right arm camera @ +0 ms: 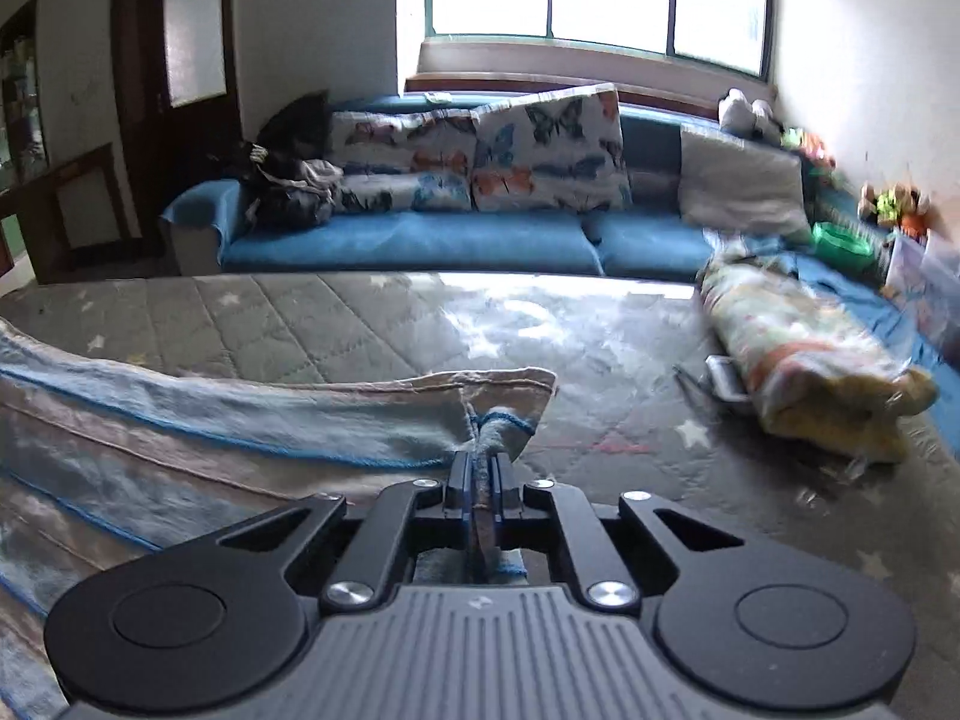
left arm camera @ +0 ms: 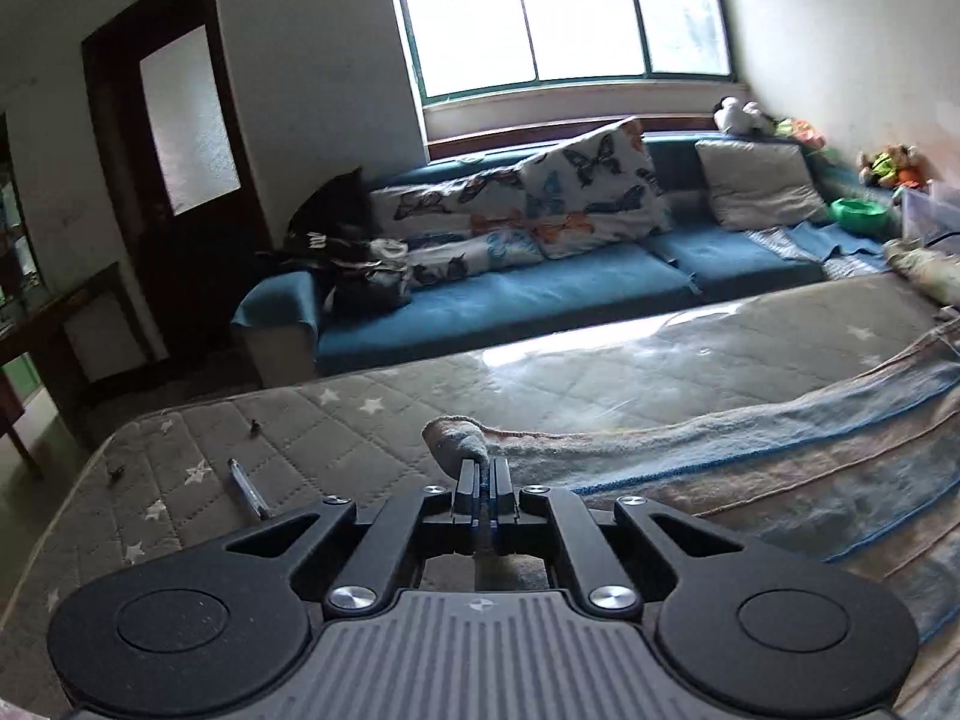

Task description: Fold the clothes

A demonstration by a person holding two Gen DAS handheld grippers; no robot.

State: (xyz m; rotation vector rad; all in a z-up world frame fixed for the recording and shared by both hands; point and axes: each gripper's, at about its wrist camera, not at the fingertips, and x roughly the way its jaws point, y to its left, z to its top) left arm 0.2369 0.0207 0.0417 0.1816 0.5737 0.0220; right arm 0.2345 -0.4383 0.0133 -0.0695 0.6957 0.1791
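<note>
A striped cloth [left arm camera: 780, 456] in beige, grey and blue lies spread over a quilted star-print mattress [left arm camera: 360, 420]. My left gripper [left arm camera: 483, 471] is shut on the cloth's left corner, which bunches up just above the fingertips. In the right wrist view the same striped cloth [right arm camera: 180, 414] stretches off to the left, and my right gripper [right arm camera: 483, 465] is shut on its right corner, where a blue-edged fold sticks up. The cloth hangs taut between the two corners, its far edge raised a little off the mattress [right arm camera: 360, 318].
A pen [left arm camera: 249, 489] lies on the mattress left of my left gripper. A rolled floral bundle [right arm camera: 804, 354] and a small flat device [right arm camera: 723, 378] lie to the right. Behind the bed stands a blue sofa [right arm camera: 420, 240] with butterfly cushions [right arm camera: 540, 150], then a window.
</note>
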